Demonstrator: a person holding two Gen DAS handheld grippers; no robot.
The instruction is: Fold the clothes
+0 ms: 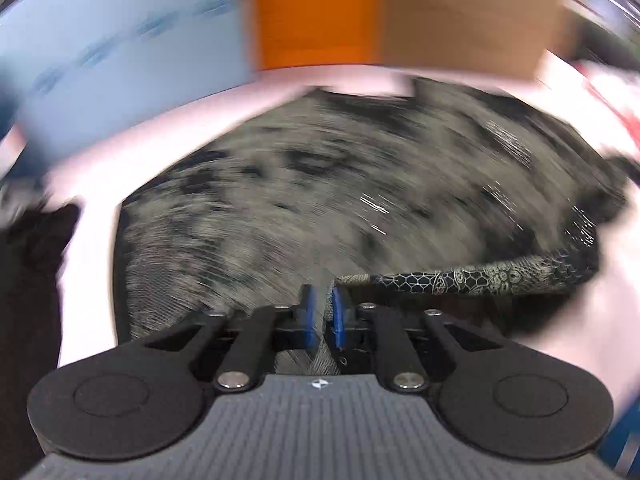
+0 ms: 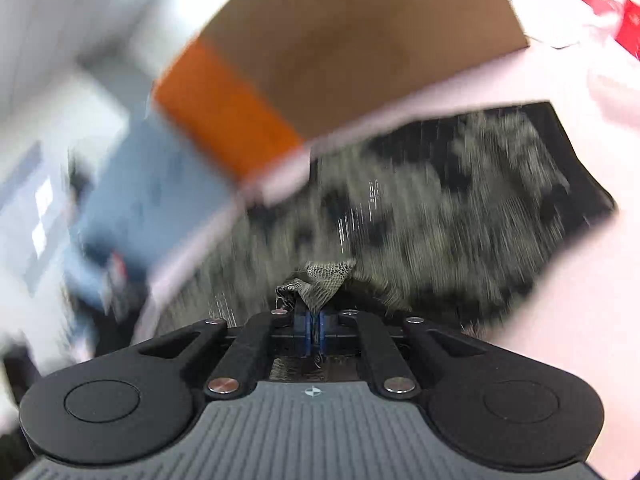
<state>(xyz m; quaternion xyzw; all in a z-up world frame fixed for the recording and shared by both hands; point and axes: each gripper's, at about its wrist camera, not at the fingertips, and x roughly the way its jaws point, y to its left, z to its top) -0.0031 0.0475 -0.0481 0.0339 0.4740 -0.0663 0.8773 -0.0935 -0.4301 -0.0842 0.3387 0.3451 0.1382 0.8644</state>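
A black garment with a beige lace-like pattern point(image 1: 340, 184) lies spread on a pale pink surface point(image 1: 168, 120); most of it is motion-blurred. My left gripper point(image 1: 322, 300) is shut on the garment's near edge, and a rolled hem point(image 1: 480, 280) runs off to the right from its blue pads point(image 1: 339, 316). In the right wrist view the same garment point(image 2: 460, 208) spreads ahead. My right gripper point(image 2: 314, 318) is shut on a bunched corner of it point(image 2: 324, 280), which stands up between the pads.
A cardboard box with an orange band point(image 1: 460, 12) stands at the far edge, also in the right wrist view point(image 2: 340, 52). A light blue box point(image 1: 120, 52) is at far left. Red and white items point(image 2: 608, 8) lie far right. Dark cloth point(image 1: 28, 280) lies left.
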